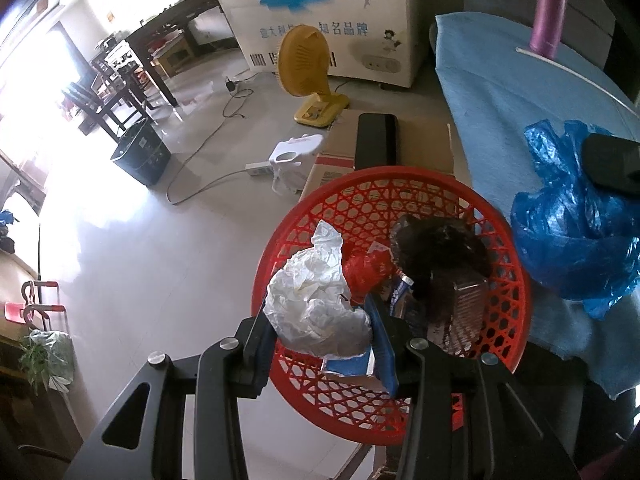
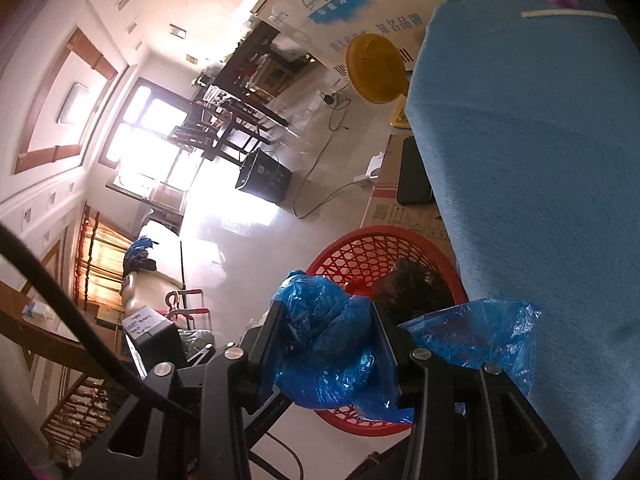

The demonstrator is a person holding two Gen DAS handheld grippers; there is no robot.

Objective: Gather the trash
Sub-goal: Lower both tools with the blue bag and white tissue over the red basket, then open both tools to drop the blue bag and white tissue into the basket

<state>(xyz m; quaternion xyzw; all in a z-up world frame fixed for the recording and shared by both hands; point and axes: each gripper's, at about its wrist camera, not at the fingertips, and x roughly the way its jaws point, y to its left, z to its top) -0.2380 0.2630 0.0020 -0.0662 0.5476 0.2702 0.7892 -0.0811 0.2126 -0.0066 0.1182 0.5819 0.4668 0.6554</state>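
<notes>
Trash: white wrapper (image 1: 316, 304) and blue bag (image 2: 332, 340) both pinched; labels unreadable.

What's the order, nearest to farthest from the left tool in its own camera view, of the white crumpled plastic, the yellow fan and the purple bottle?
1. white crumpled plastic, between the left tool's fingers, over the red basket.
2. yellow fan, on the floor beyond the cardboard box.
3. purple bottle, far right on the blue cloth.

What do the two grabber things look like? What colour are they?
Both are black. The left gripper has two flat blue-padded fingers on angular black arms with triangular cut-outs and round silver bolts. The right gripper is built the same way, with dark fingers, silver bolts and small white lettering on one bar. A black cable curves past it. No sleeves or hands show.
</notes>
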